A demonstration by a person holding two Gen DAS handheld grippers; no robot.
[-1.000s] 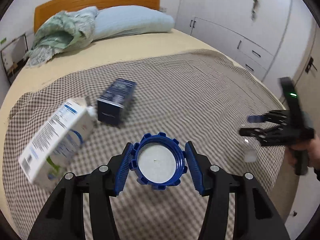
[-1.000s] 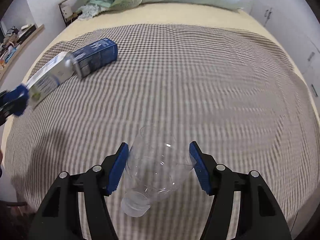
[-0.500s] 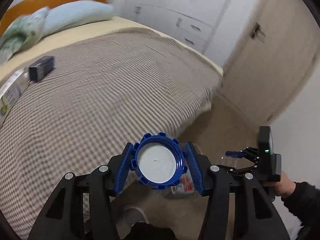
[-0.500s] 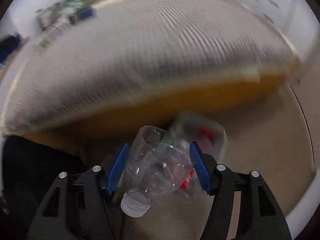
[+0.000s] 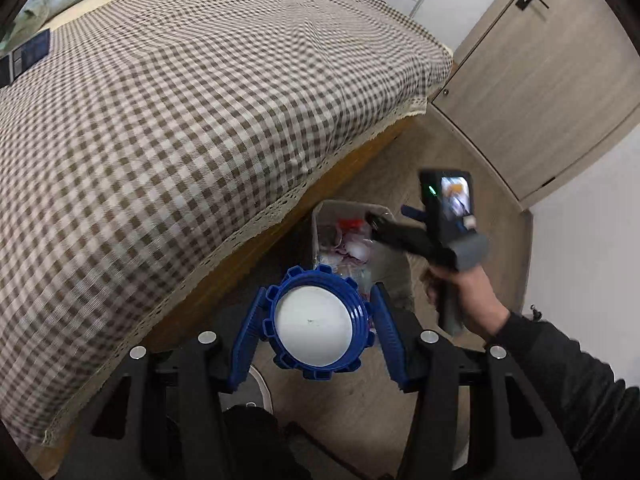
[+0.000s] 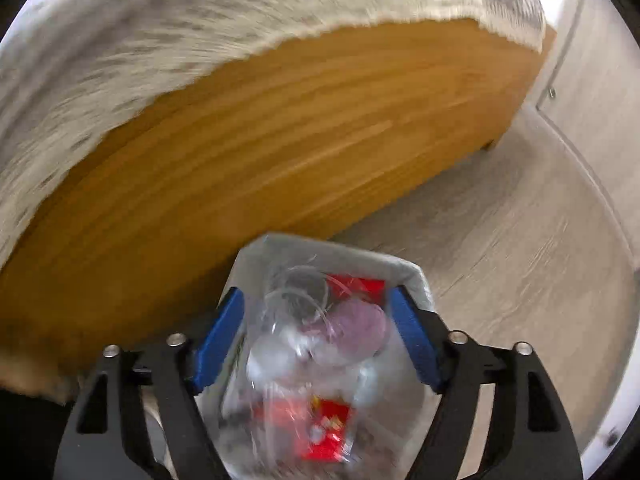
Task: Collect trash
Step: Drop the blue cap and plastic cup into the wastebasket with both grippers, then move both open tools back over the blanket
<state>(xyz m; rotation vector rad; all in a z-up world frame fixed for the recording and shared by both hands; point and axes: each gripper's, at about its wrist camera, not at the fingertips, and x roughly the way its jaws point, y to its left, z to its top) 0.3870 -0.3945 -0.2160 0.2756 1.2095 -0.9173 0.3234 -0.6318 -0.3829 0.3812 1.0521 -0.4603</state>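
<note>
Two grippers: above the lined bin [image 6: 416, 270] beside the bed's wooden edge [image 6: 280, 128].
Left gripper [image 5: 316, 330]: clamps blue lid [image 5: 316, 324].
Right gripper [image 6: 316, 338]: jaws opening, pads clear of the clear bottle [image 6: 296, 308].
Floor [image 6: 500, 232]: bare rightward.

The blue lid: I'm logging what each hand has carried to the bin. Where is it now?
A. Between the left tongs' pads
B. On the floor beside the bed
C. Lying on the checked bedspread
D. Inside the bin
A. The left wrist view shows the blue lid clamped between the left tongs' blue pads, held above the floor short of the bin.
</note>
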